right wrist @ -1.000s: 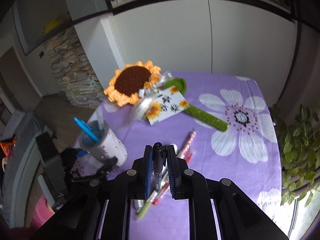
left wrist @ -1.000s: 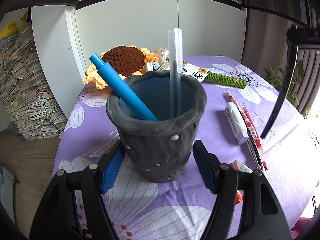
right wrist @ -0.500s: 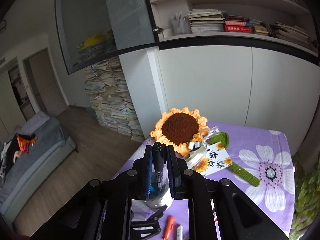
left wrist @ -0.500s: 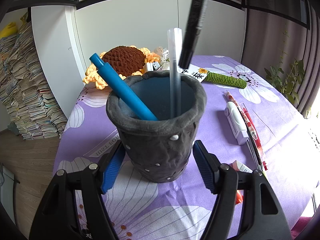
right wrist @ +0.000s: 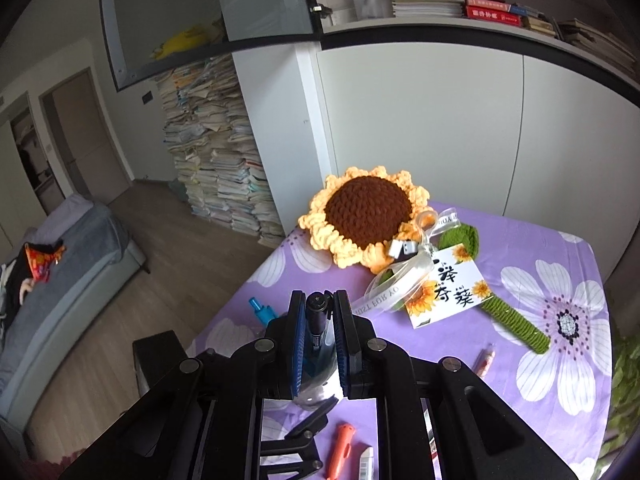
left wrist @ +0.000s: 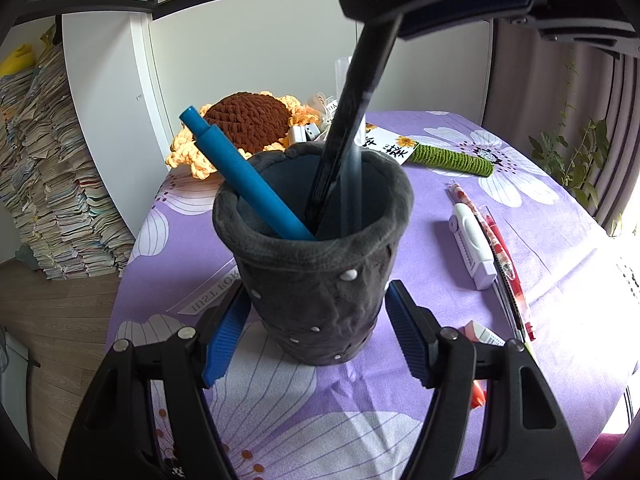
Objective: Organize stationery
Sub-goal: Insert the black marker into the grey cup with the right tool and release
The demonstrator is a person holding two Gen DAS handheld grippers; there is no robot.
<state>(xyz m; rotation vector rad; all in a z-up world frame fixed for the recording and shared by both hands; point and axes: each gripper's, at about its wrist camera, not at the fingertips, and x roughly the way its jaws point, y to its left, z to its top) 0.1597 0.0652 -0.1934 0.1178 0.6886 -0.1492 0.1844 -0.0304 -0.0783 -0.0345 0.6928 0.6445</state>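
Right gripper (right wrist: 319, 344) is clamped on the black pen (left wrist: 348, 120), directly above the cup (left wrist: 316, 272). Pen axis is steep, top leaning right, tip already inside the rim between the blue pen (left wrist: 240, 172) and the clear pen (left wrist: 354, 184). Left gripper (left wrist: 316, 332) is spread wide, straddling the cup base; contact unclear. Next move looks like let go, straight drop.

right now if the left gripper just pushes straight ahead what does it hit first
The dark felt pen cup: it stands between the open fingers of the left gripper, dead ahead. How close it sits to the palm is unclear.
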